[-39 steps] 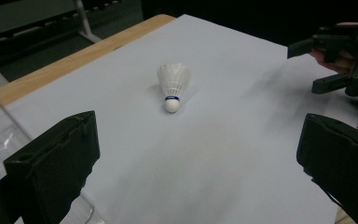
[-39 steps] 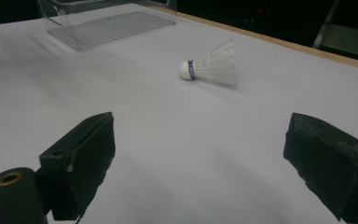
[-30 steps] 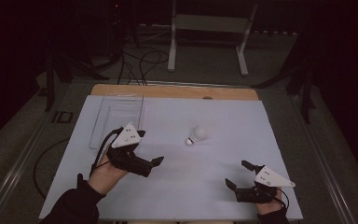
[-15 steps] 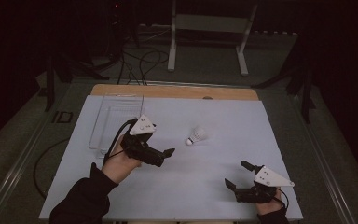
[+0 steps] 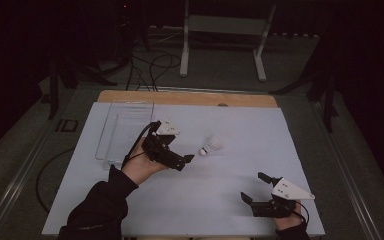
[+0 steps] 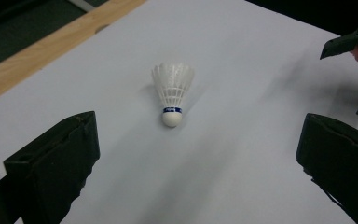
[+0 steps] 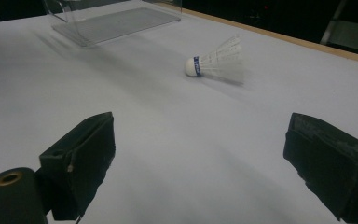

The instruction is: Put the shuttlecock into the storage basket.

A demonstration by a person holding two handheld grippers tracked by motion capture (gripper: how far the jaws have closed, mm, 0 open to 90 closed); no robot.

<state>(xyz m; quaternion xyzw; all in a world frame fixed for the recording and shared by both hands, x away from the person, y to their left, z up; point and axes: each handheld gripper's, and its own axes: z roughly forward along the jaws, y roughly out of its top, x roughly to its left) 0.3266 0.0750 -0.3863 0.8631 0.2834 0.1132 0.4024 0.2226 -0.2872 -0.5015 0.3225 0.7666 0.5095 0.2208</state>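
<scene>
The left gripper (image 5: pixel 186 160), jaws spread wide and empty, has moved forward across the white table (image 5: pixel 230 200) toward the shuttlecock (image 5: pixel 211 145) lying on its side just ahead, likely lining up a grasp.

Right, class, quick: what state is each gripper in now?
Left gripper: open, empty, near the shuttlecock.
Right gripper: open, empty.

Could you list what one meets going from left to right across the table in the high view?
Clear tray → left gripper → shuttlecock → right gripper, near the table's front right corner.
</scene>
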